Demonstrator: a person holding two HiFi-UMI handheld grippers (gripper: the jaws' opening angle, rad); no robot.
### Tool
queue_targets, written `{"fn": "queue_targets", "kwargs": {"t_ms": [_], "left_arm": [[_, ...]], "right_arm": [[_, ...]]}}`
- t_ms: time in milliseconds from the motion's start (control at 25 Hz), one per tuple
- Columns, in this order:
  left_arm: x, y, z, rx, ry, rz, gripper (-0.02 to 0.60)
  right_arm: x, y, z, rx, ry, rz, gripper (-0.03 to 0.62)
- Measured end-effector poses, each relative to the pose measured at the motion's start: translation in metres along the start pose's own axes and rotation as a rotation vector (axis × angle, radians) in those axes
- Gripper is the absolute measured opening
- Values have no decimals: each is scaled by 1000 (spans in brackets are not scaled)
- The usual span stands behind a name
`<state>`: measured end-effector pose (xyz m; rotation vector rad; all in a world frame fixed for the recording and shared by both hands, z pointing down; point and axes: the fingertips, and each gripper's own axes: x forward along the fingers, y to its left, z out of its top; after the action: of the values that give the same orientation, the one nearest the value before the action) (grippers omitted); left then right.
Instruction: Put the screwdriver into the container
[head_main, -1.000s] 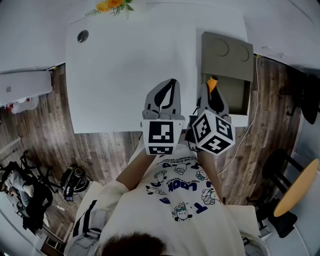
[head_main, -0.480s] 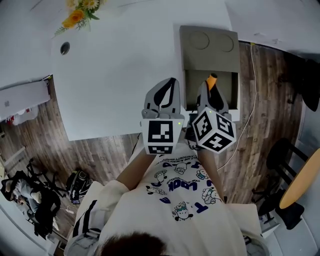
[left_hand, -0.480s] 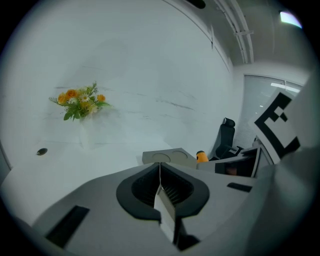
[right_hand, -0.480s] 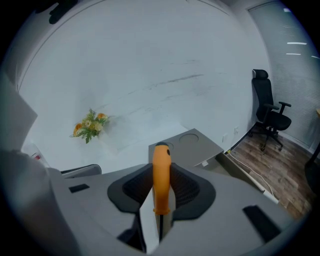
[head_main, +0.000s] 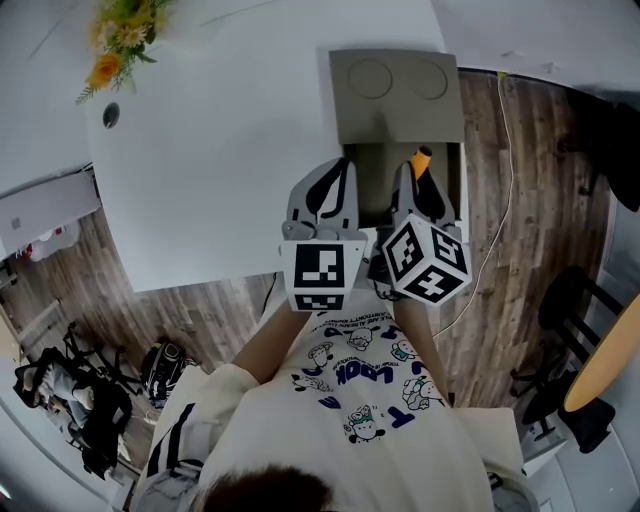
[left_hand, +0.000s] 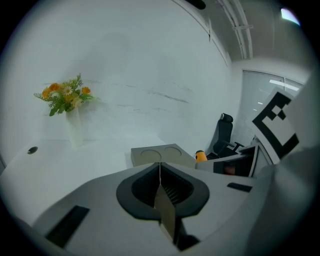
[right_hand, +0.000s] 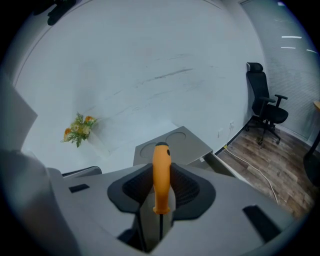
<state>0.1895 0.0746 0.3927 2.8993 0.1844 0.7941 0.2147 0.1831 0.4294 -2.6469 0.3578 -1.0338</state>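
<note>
Screwdriver (head_main: 422, 158) pinched by its orange handle in the right claw (head_main: 422, 182), over the open grey container (head_main: 396, 110) at the table (head_main: 220, 150) edge; left claw (left_hand: 160, 172) pressed together, empty, alongside.

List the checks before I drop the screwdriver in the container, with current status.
1. Screwdriver clamped in right gripper: ok, orange handle sits between them.
2. Container open: ok, compartment uncovered beside its lid.
3. Screwdriver lined up over the opening: ok in the head view; height above it cannot tell.
4. Left gripper shut and empty: ok.
5. Room inside the container: cannot tell, both grippers hide part of it.
</note>
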Motion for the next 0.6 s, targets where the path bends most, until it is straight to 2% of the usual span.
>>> {"fn": "queue_targets", "kwargs": {"t_ms": [600], "left_arm": [[19, -17, -12, 25, 71, -21, 20]], "right_arm": [[12, -22, -10, 88, 53, -20, 124]]}}
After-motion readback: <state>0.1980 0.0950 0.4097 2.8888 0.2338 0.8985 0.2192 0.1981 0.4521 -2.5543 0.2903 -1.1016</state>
